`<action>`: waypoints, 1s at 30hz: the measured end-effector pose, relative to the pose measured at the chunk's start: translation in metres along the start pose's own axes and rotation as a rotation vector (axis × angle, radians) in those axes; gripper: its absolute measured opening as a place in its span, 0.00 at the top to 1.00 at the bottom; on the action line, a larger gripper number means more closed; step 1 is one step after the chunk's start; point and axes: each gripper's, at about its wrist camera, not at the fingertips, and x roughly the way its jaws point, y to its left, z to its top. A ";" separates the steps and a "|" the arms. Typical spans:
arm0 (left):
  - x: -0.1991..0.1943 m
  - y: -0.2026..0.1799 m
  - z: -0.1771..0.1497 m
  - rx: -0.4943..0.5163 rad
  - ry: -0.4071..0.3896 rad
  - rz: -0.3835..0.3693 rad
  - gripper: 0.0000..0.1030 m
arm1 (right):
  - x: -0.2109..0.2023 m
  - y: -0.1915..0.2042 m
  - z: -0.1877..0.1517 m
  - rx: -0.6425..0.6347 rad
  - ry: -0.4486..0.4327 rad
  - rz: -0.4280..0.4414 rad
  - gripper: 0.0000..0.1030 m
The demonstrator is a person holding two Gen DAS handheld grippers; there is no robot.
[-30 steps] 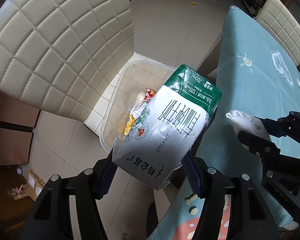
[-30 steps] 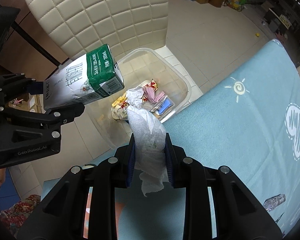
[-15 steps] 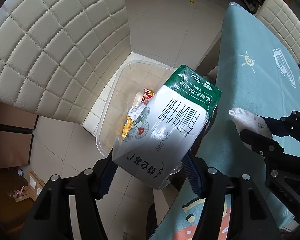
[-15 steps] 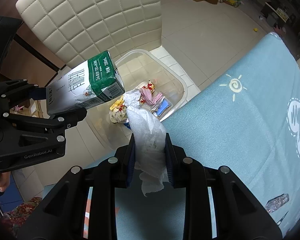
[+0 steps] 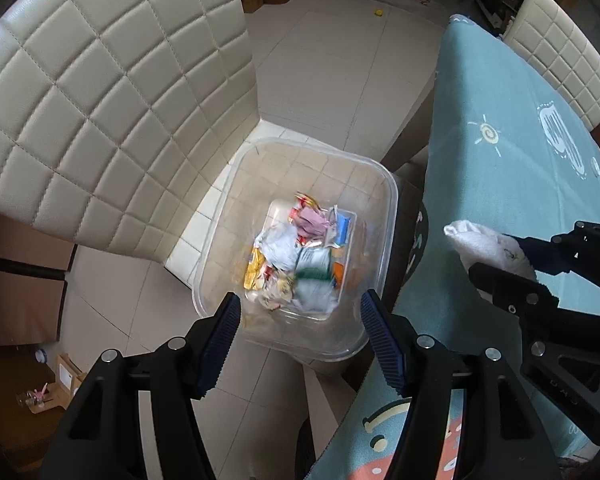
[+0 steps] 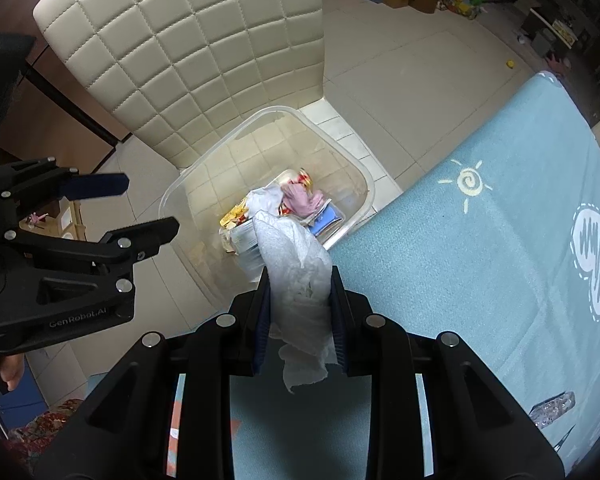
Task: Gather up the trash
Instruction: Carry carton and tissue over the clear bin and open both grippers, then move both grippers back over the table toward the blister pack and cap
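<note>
A clear plastic bin stands on the floor beside the table and holds several wrappers and the green-and-white milk carton, which looks blurred. My left gripper is open and empty above the bin's near rim; it also shows in the right wrist view. My right gripper is shut on a crumpled white tissue over the table edge, next to the bin. The tissue also shows in the left wrist view.
A cream quilted chair stands right behind the bin. The table has a light blue cloth with sun and cloud drawings. A clear crumpled wrapper lies on the cloth at the right. Boxes and clutter stand on the far floor.
My left gripper has opened and let go of the milk carton, which has dropped into the bin. My right gripper still holds the tissue in about the same place.
</note>
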 end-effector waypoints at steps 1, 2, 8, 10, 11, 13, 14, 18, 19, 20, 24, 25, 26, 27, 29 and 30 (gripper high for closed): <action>0.000 0.001 0.001 -0.005 0.005 -0.002 0.39 | 0.001 0.000 0.000 -0.001 0.003 0.001 0.72; 0.001 0.003 0.001 -0.013 0.013 -0.008 0.39 | 0.002 0.001 0.000 -0.001 0.005 0.002 0.72; 0.009 0.012 -0.005 -0.025 0.055 0.021 0.35 | 0.007 0.006 0.001 -0.019 0.016 0.008 0.72; 0.010 0.016 -0.007 -0.037 0.057 0.031 0.30 | 0.009 0.008 0.004 -0.025 0.018 0.011 0.72; 0.010 0.018 -0.008 -0.039 0.059 0.028 0.29 | 0.010 0.010 0.005 -0.029 0.020 0.013 0.72; 0.011 0.021 -0.010 -0.049 0.066 0.026 0.24 | 0.012 0.013 0.008 -0.036 0.021 0.016 0.72; 0.011 0.023 -0.011 -0.051 0.066 0.029 0.24 | 0.012 0.015 0.010 -0.039 0.017 0.015 0.70; 0.011 0.027 -0.013 -0.064 0.072 0.040 0.21 | 0.010 0.019 0.015 -0.032 -0.016 -0.014 0.44; 0.011 0.028 -0.014 -0.070 0.073 0.043 0.20 | 0.008 0.019 0.015 -0.034 -0.029 -0.027 0.34; 0.010 0.029 -0.015 -0.073 0.074 0.045 0.20 | 0.007 0.019 0.015 -0.035 -0.033 -0.028 0.33; 0.010 0.028 -0.020 -0.084 0.089 0.041 0.20 | 0.004 0.018 0.009 -0.041 -0.021 -0.030 0.34; 0.010 0.028 -0.022 -0.086 0.094 0.036 0.20 | 0.004 0.018 0.006 -0.037 -0.012 -0.027 0.34; 0.010 0.027 -0.024 -0.087 0.097 0.035 0.20 | 0.004 0.016 0.003 -0.030 -0.006 -0.024 0.34; 0.010 0.024 -0.025 -0.084 0.101 0.034 0.20 | 0.003 0.013 -0.001 -0.018 0.002 -0.022 0.34; 0.008 0.019 -0.028 -0.074 0.103 0.031 0.20 | 0.001 0.007 -0.008 0.006 0.012 -0.011 0.34; 0.007 0.015 -0.030 -0.065 0.102 0.030 0.20 | 0.000 0.003 -0.013 0.022 0.017 -0.004 0.34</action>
